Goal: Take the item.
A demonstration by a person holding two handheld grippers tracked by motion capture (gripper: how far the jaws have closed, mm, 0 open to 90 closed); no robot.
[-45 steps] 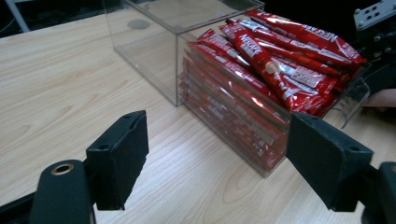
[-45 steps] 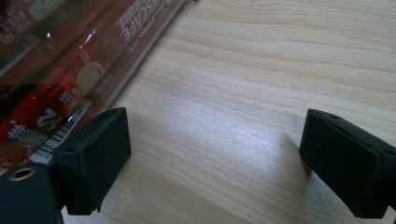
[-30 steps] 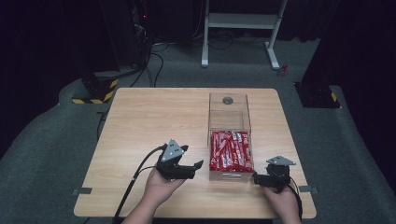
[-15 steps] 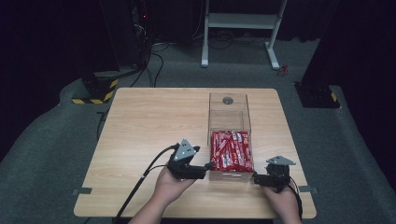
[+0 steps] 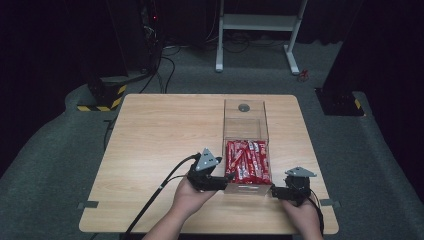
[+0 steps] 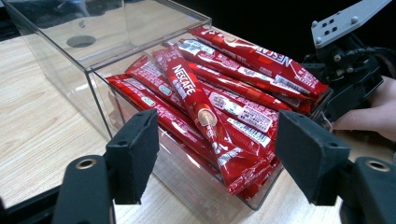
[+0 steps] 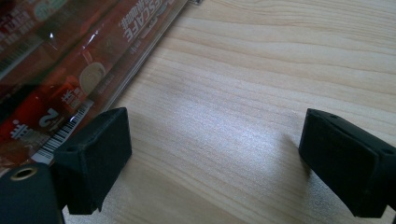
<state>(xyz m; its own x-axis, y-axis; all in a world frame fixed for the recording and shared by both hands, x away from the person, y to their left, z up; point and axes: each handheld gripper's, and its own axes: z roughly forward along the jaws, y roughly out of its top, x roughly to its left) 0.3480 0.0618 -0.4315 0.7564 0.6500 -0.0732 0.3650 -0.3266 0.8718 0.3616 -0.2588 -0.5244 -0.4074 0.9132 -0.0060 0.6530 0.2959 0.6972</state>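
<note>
Wooden table [image 5: 165,135] carrying a clear box [image 5: 246,150] of red coffee sticks [image 6: 201,100]. Left gripper [image 5: 226,180], jaws wide, has advanced to the box's near-left corner, ready to pick; right gripper [image 5: 276,192] rests open beside it.

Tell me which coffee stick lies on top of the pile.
The coffee stick lying slantwise across the others, its end toward the box's near corner.
</note>
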